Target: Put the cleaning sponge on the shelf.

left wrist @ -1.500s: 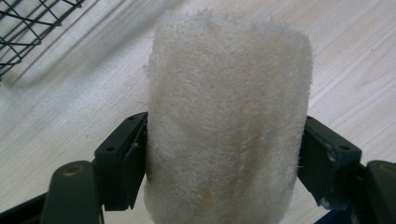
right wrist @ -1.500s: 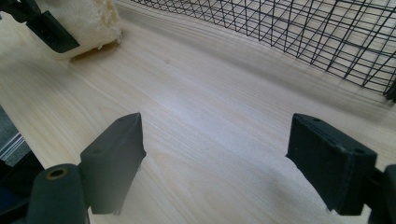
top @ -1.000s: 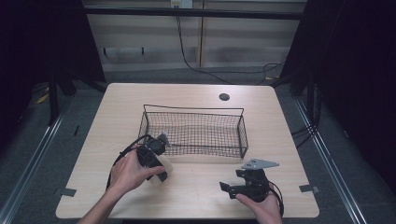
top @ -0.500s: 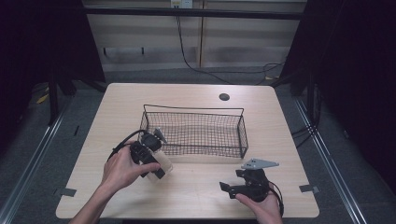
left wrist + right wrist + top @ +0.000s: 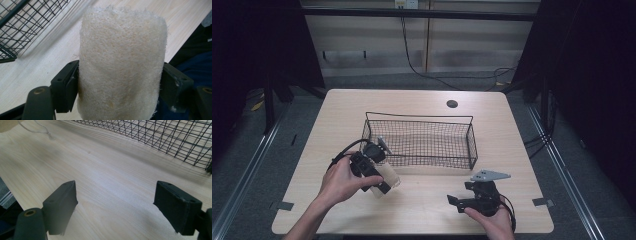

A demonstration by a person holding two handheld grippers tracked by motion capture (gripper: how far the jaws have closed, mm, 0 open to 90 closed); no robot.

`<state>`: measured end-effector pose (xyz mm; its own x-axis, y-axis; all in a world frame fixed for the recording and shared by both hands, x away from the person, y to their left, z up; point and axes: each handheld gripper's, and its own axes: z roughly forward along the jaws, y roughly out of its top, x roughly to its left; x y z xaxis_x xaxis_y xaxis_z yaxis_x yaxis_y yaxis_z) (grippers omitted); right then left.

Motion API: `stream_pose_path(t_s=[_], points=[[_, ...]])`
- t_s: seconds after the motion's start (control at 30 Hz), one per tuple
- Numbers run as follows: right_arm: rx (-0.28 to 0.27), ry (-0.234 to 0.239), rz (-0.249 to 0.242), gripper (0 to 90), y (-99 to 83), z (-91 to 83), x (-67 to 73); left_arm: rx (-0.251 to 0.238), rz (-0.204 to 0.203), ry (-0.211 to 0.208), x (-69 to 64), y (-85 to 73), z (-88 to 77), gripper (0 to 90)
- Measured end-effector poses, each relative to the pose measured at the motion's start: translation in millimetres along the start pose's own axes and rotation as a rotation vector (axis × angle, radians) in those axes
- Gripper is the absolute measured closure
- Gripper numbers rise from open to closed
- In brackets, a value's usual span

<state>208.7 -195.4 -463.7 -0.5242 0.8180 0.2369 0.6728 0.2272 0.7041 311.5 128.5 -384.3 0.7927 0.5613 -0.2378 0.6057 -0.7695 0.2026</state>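
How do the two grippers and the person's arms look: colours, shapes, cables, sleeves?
Both grippers are black. The left gripper has blocky jaws with small screw holes, and a black cable loops from it. The right gripper has the same blocky jaws, carries a grey three-cornered plate on top and trails a black cable too. Both forearms are bare, with no sleeves in sight.
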Motion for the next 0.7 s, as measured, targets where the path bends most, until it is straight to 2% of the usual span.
stream_pose_path(t_s=[0.3, 0.33, 0.4, 0.43, 0.7], points=[[-0.001, 0.002, 0.001, 17.8, 0.1, 0.0, 0.0, -0.040, 0.044, -0.046, -6.8, -0.3, -9.4, 25.6], [-0.001, 0.002, 0.001, 17.8, 0.0, 0.0, 0.1, -0.063, 0.045, -0.054, -8.1, 0.1, -11.6, 25.6], [-0.002, 0.002, 0.001, 17.8, 0.0, -0.1, 0.2, -0.067, 0.044, -0.059, -8.2, 0.5, -12.7, 25.6], [-0.002, 0.001, 0.001, 17.8, 0.0, -0.1, 0.1, -0.095, 0.036, -0.056, -8.9, 1.3, -12.4, 25.6], [-0.001, 0.001, 0.003, 17.7, 0.1, 0.0, -0.1, -0.103, 0.041, -0.082, -8.6, 3.9, -15.3, 25.6]])
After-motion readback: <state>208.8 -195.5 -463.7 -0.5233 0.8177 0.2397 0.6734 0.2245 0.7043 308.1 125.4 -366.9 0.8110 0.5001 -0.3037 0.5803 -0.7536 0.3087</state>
